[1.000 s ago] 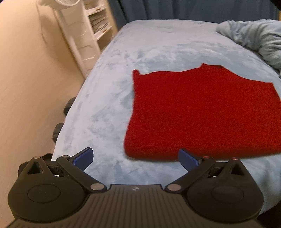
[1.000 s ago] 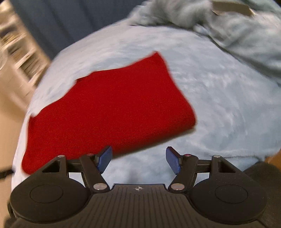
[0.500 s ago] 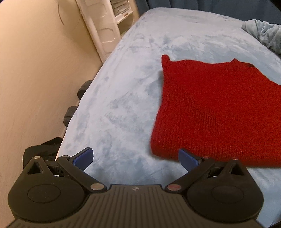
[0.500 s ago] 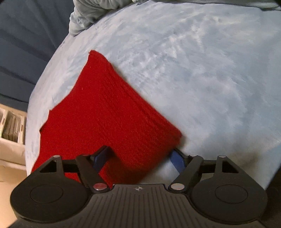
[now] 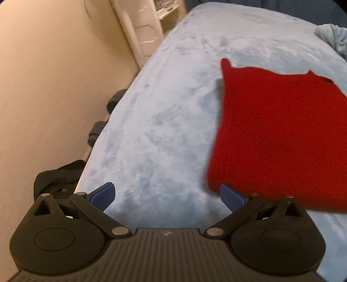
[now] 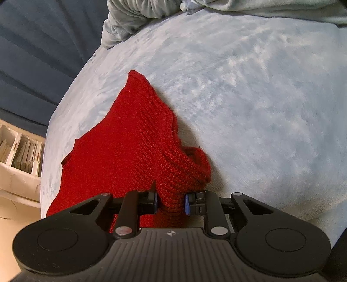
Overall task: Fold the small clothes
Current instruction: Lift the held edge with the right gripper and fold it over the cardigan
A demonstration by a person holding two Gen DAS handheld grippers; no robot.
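A red knitted garment (image 5: 279, 132) lies folded flat on the pale blue bed cover (image 5: 164, 121). In the right wrist view the garment (image 6: 130, 138) is bunched at its near corner, and my right gripper (image 6: 171, 202) is shut on that corner, lifting the ribbed edge. My left gripper (image 5: 168, 196) is open and empty, low over the bed near its front edge. Its right fingertip (image 5: 232, 195) sits just by the garment's near left corner.
A white shelf unit (image 5: 143, 28) stands by the beige wall at the bed's far left. Dark items (image 5: 58, 175) lie on the floor beside the bed. A crumpled grey-blue blanket (image 6: 138, 19) lies at the far end of the bed.
My right gripper has closed on the garment's near corner and bunched it up. My left gripper has drifted left, so the garment now sits further right in its view.
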